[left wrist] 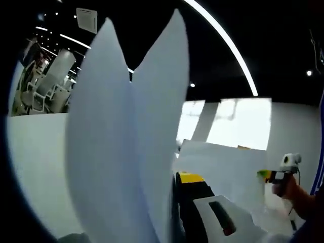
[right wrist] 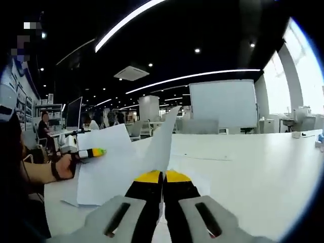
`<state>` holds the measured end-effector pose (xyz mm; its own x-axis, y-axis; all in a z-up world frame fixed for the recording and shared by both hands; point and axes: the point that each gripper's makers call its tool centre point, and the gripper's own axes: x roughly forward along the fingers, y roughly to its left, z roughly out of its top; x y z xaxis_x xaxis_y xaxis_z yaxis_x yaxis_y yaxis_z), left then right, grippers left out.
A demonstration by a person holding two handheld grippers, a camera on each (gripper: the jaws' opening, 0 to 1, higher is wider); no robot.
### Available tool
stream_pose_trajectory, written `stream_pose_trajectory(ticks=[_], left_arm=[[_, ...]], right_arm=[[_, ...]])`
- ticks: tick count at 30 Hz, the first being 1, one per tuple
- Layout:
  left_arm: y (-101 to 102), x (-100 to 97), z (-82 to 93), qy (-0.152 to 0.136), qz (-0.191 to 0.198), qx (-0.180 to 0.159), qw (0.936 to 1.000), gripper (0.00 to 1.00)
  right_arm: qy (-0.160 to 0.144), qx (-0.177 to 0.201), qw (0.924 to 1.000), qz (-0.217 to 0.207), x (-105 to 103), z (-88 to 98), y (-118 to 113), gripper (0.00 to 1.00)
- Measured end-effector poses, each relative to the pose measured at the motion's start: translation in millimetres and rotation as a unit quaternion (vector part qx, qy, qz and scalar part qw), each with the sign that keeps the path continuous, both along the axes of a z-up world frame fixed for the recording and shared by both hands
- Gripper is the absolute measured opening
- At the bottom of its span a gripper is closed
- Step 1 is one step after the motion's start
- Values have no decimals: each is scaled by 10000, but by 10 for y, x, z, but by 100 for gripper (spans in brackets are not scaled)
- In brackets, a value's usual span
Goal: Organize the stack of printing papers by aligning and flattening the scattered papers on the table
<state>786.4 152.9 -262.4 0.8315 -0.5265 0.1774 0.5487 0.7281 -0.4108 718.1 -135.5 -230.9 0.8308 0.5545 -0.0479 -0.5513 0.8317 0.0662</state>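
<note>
Two grippers, each pinching paper. Right gripper [right wrist: 163, 178]: yellow-tipped black jaws pressed together on a thin white sheet [right wrist: 163, 139] that curls up to a point at 12 o'clock. Left gripper [left wrist: 174, 202]: one yellow-tipped jaw shows, tight against smooth, curved white sheets [left wrist: 121, 152]; clamped on them. Beyond, more flat papers [right wrist: 104, 167] lie on the matte white table [right wrist: 253, 167]. No legible writing.

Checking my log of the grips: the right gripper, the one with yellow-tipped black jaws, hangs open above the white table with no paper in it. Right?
Not quite. In the right gripper view the right gripper has its yellow-tipped black jaws closed together on a white paper sheet that stands up from between them, above the white table. It is shut, not open.
</note>
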Motion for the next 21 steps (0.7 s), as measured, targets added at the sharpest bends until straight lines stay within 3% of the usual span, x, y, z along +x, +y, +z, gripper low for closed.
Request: stream_pose_trajectory(ticks=[6, 21], left_arm=[[8, 5, -1, -14, 14, 10, 10000, 9], [1, 4, 1, -7, 19, 8, 10000, 9]], right_arm=[[-172, 173, 9997, 68, -19, 84, 26, 0], [-282, 236, 9992, 157, -38, 167, 52, 0]])
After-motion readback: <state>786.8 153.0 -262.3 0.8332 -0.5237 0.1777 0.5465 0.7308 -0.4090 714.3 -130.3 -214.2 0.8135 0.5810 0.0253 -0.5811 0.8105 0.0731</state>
